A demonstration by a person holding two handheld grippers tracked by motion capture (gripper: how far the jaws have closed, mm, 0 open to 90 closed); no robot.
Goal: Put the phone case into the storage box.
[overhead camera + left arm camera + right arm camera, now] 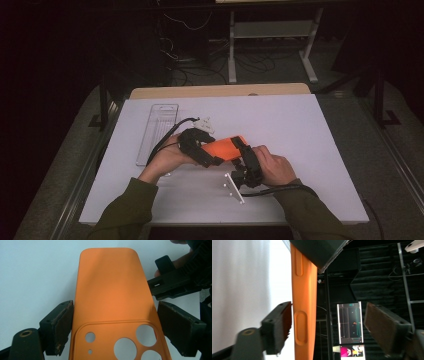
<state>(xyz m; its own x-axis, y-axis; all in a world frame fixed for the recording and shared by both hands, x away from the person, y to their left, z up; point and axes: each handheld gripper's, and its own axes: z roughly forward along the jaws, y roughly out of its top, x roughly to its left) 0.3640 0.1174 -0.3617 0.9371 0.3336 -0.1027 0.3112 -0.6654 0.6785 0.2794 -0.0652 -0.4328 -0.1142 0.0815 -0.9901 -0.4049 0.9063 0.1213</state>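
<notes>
The orange phone case (112,297) is a smooth, matte shell with rounded corners, a raised camera panel cut with round holes, and long oval button bumps along its thin edge, seen in the right gripper view (303,302). It is held above the white surface (310,125), near the middle of its near half, between the two hands (225,148).

The left hand-held gripper (112,327) clamps the case across its width at the camera end: both worn, brownish, rough pads (62,325) press on the case's long sides, jaws drawn in as far as the case allows. In the high view it sits just left of the case (200,150).

The right hand-held gripper (328,327) stands at the case's right end (247,165). Its jaws are fairly wide; one pad (285,322) lies against the back of the case, the other stands well clear of it, so the case sits between the jaws without being pinched. A dark flat slab (322,252) lies in the top of the case in that view.

Farther left on the surface lies a clear, long, rectangular plastic tray (157,132). A small white plastic piece (205,123) lies just beyond the left gripper, and a thin white bar with pegs (233,187) lies near the right one. The surface is smooth and matte, with a wooden edge (220,91) along its far side.
</notes>
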